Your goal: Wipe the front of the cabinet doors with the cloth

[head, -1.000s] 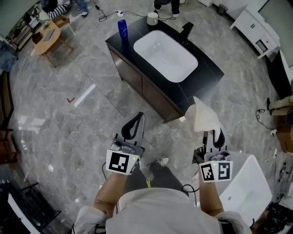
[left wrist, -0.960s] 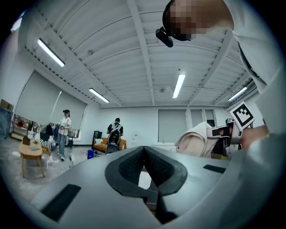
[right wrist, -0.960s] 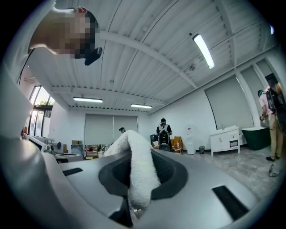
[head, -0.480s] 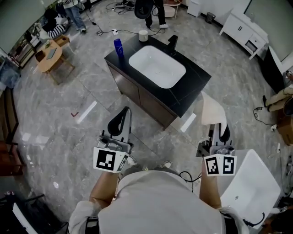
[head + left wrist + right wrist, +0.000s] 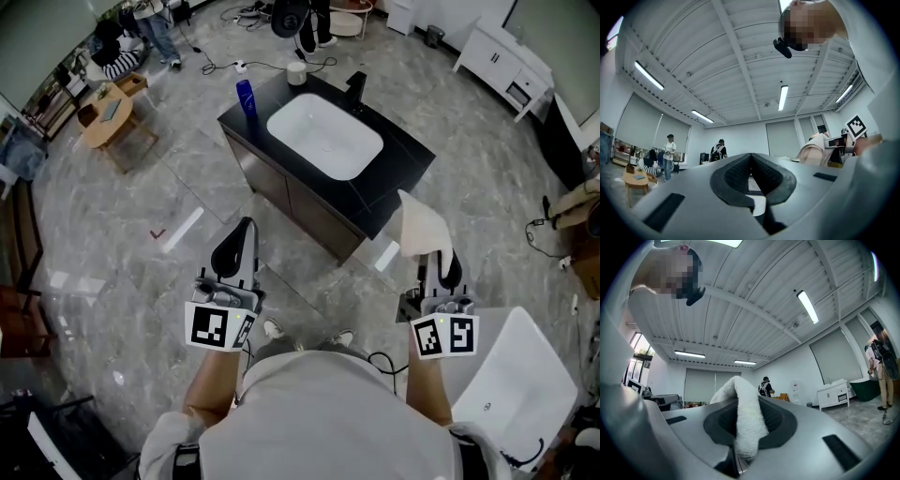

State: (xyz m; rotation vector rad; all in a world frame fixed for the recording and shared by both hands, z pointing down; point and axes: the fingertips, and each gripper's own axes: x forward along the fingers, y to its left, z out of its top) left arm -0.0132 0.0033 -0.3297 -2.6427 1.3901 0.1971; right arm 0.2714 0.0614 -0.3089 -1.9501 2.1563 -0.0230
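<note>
Marble floor (image 5: 141, 281) all round; cabinet doors (image 5: 286, 187) ahead, apart from the 2 grippers. Right gripper (image 5: 438, 265) clamps the cloth (image 5: 421, 228), doors lying forward-left of it. Left gripper (image 5: 236, 248) pinched closed, empty.

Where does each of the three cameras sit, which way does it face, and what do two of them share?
Head view: on the person's head, facing steeply down at the cabinet and sink; both forearms, left claw and right claw show.
Left gripper view: on the left claw, tilted up at the ceiling; its shut jaws and the person's shirt show.
Right gripper view: on the right claw, also tilted upward; its jaws grip the cloth.
Shared: head and right gripper views both show the cloth.
</note>
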